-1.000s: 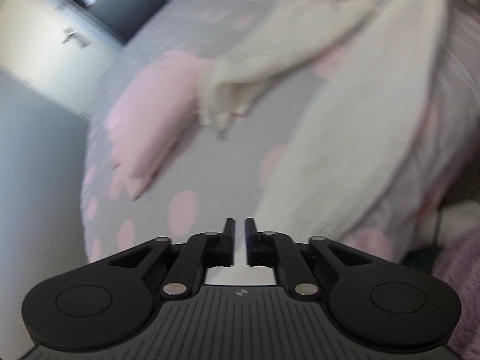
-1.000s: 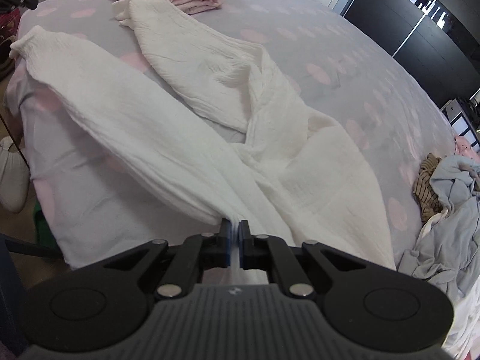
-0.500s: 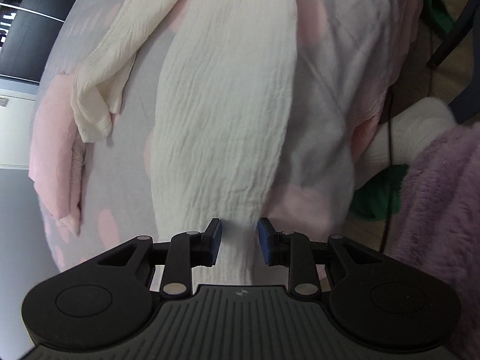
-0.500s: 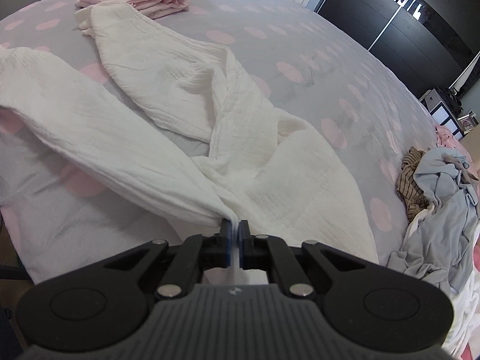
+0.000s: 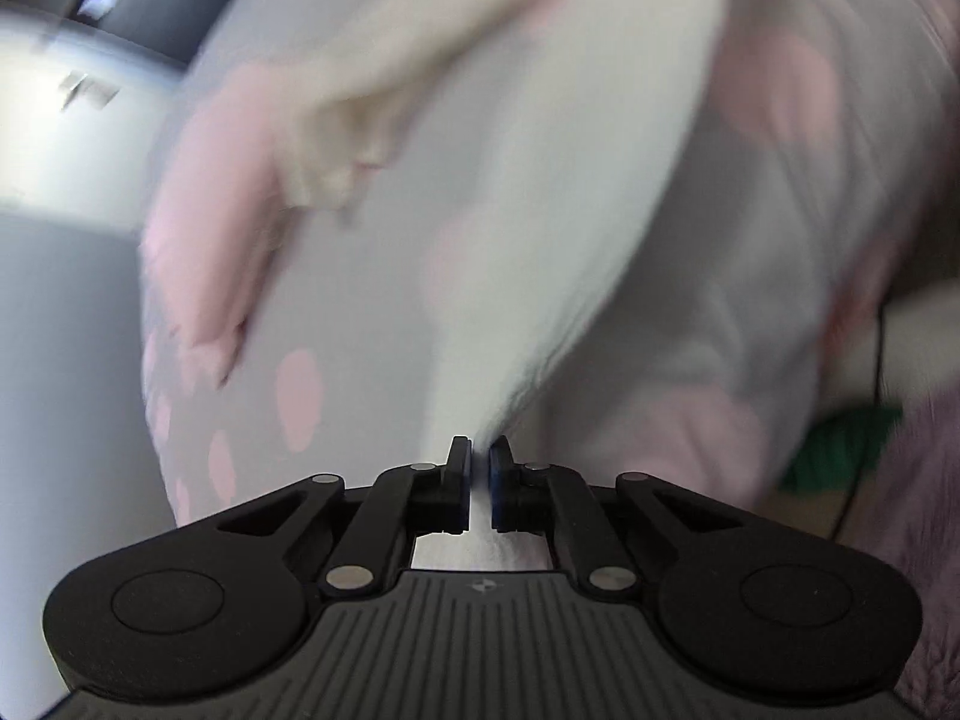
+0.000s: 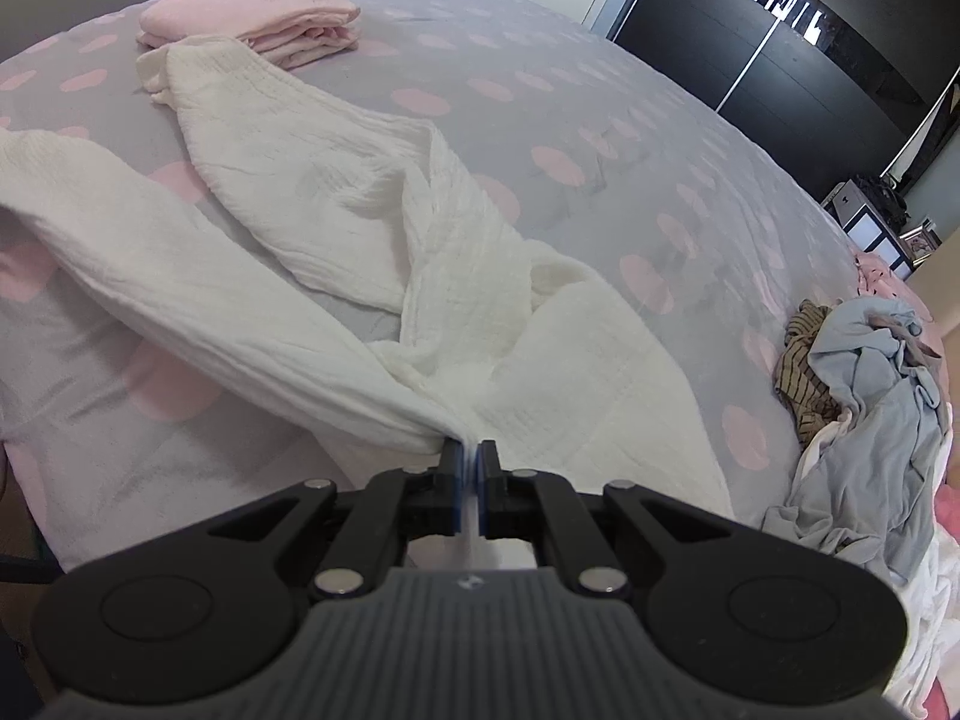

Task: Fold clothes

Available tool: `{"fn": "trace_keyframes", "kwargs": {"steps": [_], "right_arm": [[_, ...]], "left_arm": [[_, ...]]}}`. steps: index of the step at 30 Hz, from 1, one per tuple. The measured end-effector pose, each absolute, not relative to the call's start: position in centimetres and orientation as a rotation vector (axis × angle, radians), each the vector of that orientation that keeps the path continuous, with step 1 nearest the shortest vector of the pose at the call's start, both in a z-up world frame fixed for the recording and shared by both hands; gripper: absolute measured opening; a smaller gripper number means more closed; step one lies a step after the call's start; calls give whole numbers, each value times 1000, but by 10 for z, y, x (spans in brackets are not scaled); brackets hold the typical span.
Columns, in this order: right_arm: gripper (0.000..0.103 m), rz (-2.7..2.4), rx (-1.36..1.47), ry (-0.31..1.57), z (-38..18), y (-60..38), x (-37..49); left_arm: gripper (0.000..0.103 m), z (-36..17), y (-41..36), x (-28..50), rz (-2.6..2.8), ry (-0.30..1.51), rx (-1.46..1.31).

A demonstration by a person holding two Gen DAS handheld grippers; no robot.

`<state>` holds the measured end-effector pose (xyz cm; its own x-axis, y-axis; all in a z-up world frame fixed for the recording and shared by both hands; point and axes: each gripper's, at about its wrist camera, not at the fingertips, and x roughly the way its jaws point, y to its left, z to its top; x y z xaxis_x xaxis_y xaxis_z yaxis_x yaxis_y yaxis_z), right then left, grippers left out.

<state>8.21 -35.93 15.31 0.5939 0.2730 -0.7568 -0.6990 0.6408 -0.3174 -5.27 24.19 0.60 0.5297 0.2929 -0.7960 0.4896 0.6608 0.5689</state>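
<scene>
While both pairs of jaws are pinched onto the same white garment (image 6: 336,222), the cloth lies spread across a grey bed cover with pink dots (image 6: 600,138). The right gripper (image 6: 471,459) has its jaws pressed together on a bunched fold of the crinkled fabric, which fans out ahead of them: one long leg runs off to the left of the jaws, a second stretches ahead and left toward a folded pink stack (image 6: 252,18) at the far side of the bed. Well to the right of the jaws sits a heap of unfolded clothes (image 6: 858,384), pale blue and striped brown.

Through the left wrist camera everything is blurred. The left gripper (image 5: 478,459) has its jaws nearly closed on a narrow end of the white garment (image 5: 558,192), and the cloth widens ahead of them and up to the right. To the left of the jaws lies a pink shape (image 5: 210,210), too smeared to tell apart. Low on the right is something green (image 5: 840,438).
</scene>
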Motion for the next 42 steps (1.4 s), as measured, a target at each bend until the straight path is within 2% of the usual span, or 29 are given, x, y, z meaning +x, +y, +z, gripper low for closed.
{"fn": "trace_keyframes", "kwargs": {"steps": [7, 14, 17, 20, 24, 32, 39, 42], "right_arm": [[5, 539, -589, 632, 179, -362, 92], [4, 442, -520, 516, 208, -363, 105], [4, 433, -491, 474, 222, -370, 102], [4, 486, -480, 499, 225, -377, 97], [5, 635, -480, 611, 214, -376, 85], [5, 975, -601, 926, 158, -349, 53], [5, 1168, -717, 1148, 116, -339, 19], [5, 1167, -736, 1170, 108, -339, 16]], "left_arm": [[2, 77, 258, 9, 49, 905, 614], [2, 153, 246, 38, 141, 633, 581], [2, 172, 243, 27, 131, 591, 609], [2, 163, 245, 12, 109, 664, 683], [2, 119, 257, -7, 101, 809, 730], [2, 32, 288, -31, 40, 1178, 797], [1, -11, 287, -60, -88, 1410, 888], [2, -16, 284, -64, -114, 1426, 893]]}}
